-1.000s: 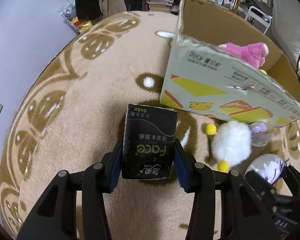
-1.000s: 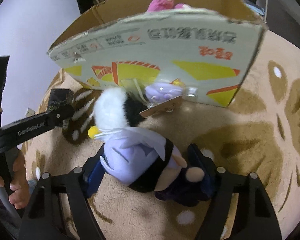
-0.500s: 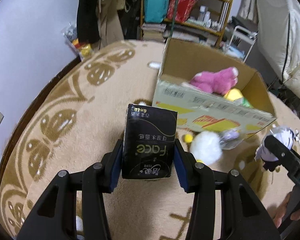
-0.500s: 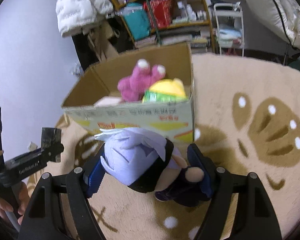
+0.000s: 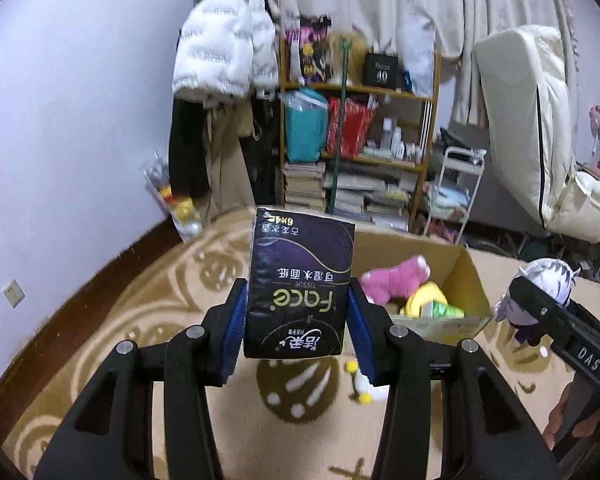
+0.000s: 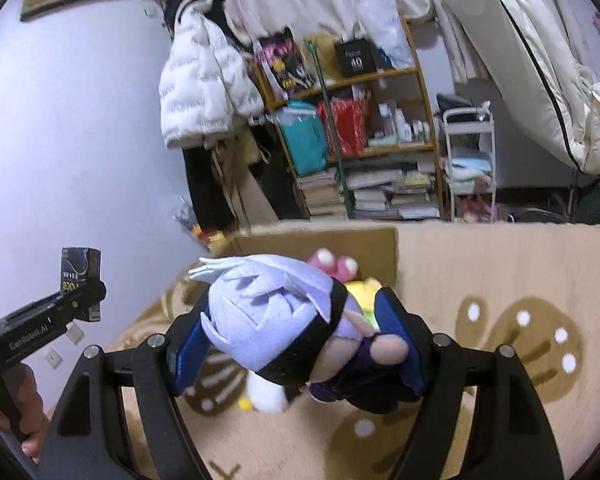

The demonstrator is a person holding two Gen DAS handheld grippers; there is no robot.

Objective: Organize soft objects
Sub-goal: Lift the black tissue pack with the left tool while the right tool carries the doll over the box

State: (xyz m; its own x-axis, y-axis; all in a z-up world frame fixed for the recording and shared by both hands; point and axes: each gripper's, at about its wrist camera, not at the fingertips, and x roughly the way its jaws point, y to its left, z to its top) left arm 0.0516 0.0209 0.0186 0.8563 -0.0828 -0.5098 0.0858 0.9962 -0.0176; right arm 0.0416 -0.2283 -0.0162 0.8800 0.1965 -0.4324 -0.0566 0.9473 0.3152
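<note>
The beige carpet (image 5: 148, 344) with its brown swirls and dotted paw patterns fills the lower half of both views. On it, at about 3 o'clock from the middle of the left wrist view, stands an open cardboard box (image 5: 466, 276). Inside the box lie a pink plush toy (image 5: 396, 280) and a yellow plush (image 5: 422, 300), with a green-and-white packet (image 5: 444, 311) just beside the yellow one.

Behind the box, at 12 o'clock, a wooden shelf (image 5: 360, 92) holds books, bottles, a teal bag and a red bag. A white puffer jacket (image 5: 224, 44) hangs at its 9 o'clock side.

The left gripper (image 5: 298, 330) is clamped on a black tissue pack (image 5: 300, 284), the blue pads pressing both its sides; the pack is upright and held off the carpet (its print reads upside down). The right gripper (image 6: 296, 344) is closed around a plush doll with pale lavender hair (image 6: 276, 316), lying sideways between the pads, its dark body toward 3 o'clock. In the right wrist view the doll sits in front of the box's near edge, above the carpet.

On the carpet, at 5 o'clock of the tissue pack, lies a small white fluffy toy with yellow pompoms (image 5: 362, 388), partly hidden by the left gripper's finger.
</note>
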